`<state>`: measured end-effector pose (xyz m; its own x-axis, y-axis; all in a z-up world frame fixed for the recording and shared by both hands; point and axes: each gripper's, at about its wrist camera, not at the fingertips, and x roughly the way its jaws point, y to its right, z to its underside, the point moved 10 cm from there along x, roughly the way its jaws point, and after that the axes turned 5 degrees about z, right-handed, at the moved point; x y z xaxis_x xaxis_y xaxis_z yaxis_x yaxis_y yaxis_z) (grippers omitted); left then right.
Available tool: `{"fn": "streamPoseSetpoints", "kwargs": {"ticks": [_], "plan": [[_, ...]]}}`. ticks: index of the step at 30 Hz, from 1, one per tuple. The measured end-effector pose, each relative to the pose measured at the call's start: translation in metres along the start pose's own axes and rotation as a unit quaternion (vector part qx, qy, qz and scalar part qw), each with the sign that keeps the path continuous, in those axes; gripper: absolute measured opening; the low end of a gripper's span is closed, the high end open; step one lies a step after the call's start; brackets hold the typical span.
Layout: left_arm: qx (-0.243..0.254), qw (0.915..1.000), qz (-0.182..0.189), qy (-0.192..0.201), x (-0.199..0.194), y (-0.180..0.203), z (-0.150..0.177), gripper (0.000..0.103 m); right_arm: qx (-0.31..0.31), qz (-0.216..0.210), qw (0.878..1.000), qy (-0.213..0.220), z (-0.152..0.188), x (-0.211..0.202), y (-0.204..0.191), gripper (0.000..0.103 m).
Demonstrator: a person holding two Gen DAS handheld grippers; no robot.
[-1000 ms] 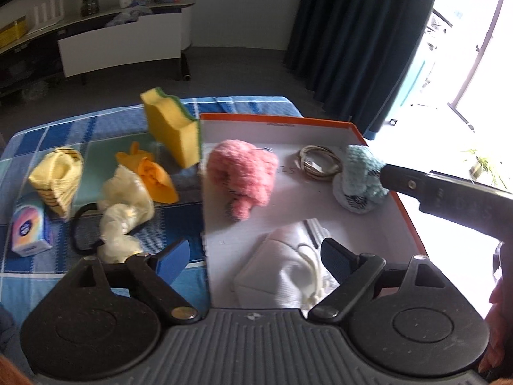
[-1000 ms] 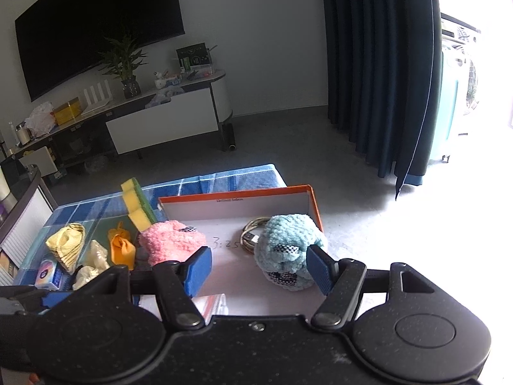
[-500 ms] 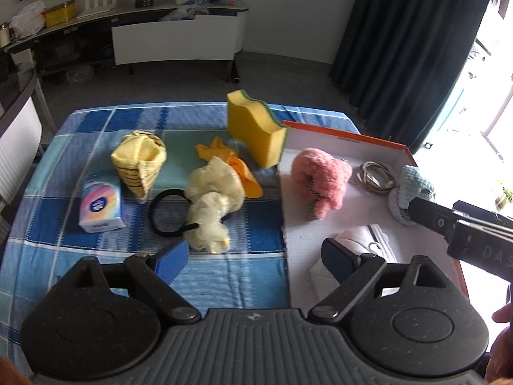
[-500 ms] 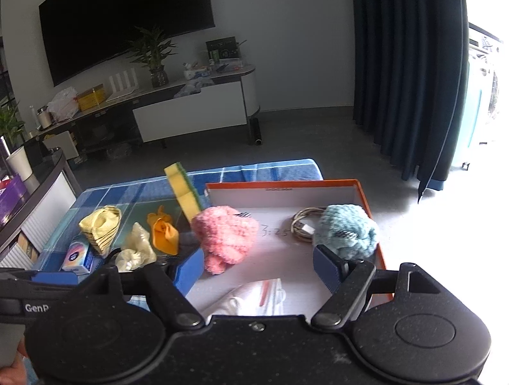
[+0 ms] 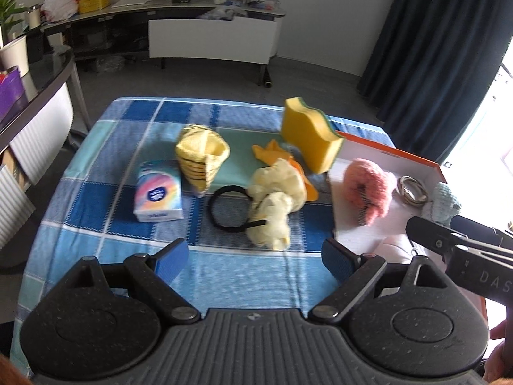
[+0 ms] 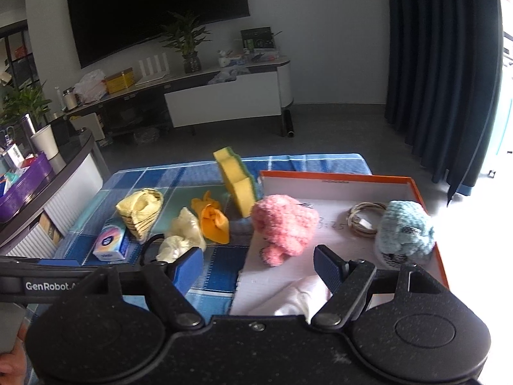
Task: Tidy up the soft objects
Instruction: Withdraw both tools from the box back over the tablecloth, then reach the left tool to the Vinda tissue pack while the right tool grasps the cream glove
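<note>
A: Left gripper [image 5: 253,256]?
B: Spread wide above the blue checked tablecloth [image 5: 105,173], blue pads bare, nothing between.
A: Right gripper [image 6: 258,264]?
B: Jaws just opened further, now wide apart, nothing pinched; over the near edge of the shallow orange-rimmed cardboard box [image 6: 336,178].
A: Inside that box?
B: Fluffy pink knitted toy [image 6: 283,226] at the left end, fluffy pale-blue knitted toy [image 6: 404,234] at the right, coiled whitish cable [image 6: 364,218] between and behind them, crumpled white cloth [image 6: 295,295] at the near edge, partly hidden by the right gripper.
A: On the cloth outside?
B: Yellow sponge with green scouring side [image 5: 309,138] standing on edge, touching the box's left wall. Orange fabric piece [image 5: 274,157] just beside it. Pale-yellow fluffy scrunchie on a black hair band [image 5: 253,207] in front. Yellow knitted pouch with black stripes [image 5: 202,157] lying on its side further left. Rainbow-printed tissue pack [image 5: 158,195] beside that pouch.
</note>
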<state>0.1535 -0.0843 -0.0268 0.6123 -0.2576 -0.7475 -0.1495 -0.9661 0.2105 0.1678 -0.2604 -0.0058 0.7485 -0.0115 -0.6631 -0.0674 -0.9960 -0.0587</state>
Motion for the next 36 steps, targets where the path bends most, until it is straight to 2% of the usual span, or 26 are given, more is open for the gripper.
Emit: {"fn": "streamPoseSetpoints", "kwargs": {"ticks": [23,36], "plan": [[-0.046,0.9985,-0.030,0.000,-0.007,-0.067,0.005,0.096,-0.040,-0.043,0.998,-0.022,0.009,0.020,-0.064,0.090],[-0.068,0.9963,-0.053,-0.006,0.002,-0.101,0.004,0.096,-0.048,-0.053,0.997,-0.030,0.012,0.032,-0.080,0.090]]}}
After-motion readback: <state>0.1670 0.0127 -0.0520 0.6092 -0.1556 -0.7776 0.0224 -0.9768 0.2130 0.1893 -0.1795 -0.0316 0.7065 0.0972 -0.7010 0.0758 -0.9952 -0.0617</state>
